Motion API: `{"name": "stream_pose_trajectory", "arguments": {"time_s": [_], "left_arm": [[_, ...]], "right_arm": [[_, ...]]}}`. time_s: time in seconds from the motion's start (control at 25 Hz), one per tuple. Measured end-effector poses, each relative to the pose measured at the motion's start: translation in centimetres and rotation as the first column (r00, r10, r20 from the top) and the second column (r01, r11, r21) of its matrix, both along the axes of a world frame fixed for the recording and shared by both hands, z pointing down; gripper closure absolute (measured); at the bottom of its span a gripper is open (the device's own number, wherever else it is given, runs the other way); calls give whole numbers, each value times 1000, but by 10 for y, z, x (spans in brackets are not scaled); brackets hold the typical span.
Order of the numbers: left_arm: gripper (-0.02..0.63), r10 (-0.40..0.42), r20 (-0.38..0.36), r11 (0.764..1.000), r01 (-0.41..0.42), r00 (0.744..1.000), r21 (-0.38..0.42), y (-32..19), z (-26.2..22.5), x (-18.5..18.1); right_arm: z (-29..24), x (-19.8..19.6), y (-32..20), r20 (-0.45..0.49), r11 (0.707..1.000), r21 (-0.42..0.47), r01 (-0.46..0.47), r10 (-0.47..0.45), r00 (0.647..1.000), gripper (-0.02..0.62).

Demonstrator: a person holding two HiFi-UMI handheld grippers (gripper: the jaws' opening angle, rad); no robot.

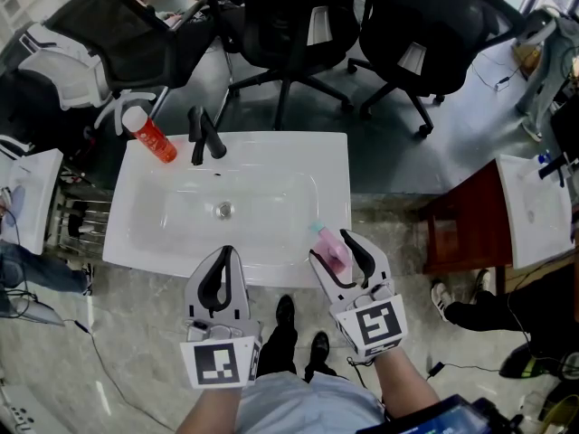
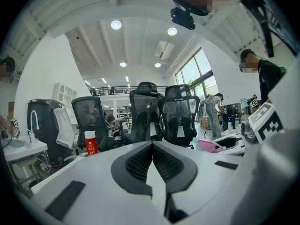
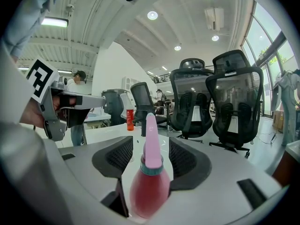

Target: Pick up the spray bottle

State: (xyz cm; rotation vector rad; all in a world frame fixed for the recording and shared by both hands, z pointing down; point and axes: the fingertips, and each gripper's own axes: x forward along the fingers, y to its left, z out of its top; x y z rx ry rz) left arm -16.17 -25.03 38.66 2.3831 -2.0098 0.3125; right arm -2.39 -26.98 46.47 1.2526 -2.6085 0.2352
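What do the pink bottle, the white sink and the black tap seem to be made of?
Pink pear-shaped spray bottle: probably plastic, with a smooth reddish-pink body, a paler opaque cap and a teal collar; it is too blurred to judge the gloss.
White rectangular sink: likely glazed ceramic or cast resin, smooth and glossy with soft highlights.
Black angular tap: probably metal with a matt black coating; little shine shows.

Support: a white sink top [image 1: 298, 152] standing on a pale marble-look floor [image 1: 136, 333]
Basin: shallow, set into the middle of the top, with a round metal drain [image 1: 224, 210] near its centre
Back edge: a black tap [image 1: 204, 134] stands left of centre
Back left corner: a red bottle [image 1: 151, 136] with a white cap, just beside the tap
Front rim, near the right corner: a pink spray bottle [image 1: 331, 247] with a teal collar
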Motion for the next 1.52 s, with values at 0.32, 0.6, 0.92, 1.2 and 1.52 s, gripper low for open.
{"name": "stream_pose_trajectory", "arguments": {"time_s": [0.32,0.6,0.92,1.2,1.52], "left_arm": [[591,6,14,1000,-6,1000,1,0,1,0],[591,-10,-11,1000,10,1000,-6,1,1,-1],[591,-3,14,1000,3,1000,2,2,1,-2],[591,-4,14,1000,4,1000,1,2,0,-2],[591,-11,14,1000,11,1000,3,4,0,-4]], "right_arm": [[-2,0,-1,-2,1000,8,1,-1,1000,357],[-2,-1,0,-11,1000,5,1,-1,1000,373],[-6,0,-4,4,998,54,-10,10,1000,388],[-6,0,-4,1,998,59,-8,8,1000,399],[-6,-1,-3,-3,999,48,-9,9,1000,411]]}}
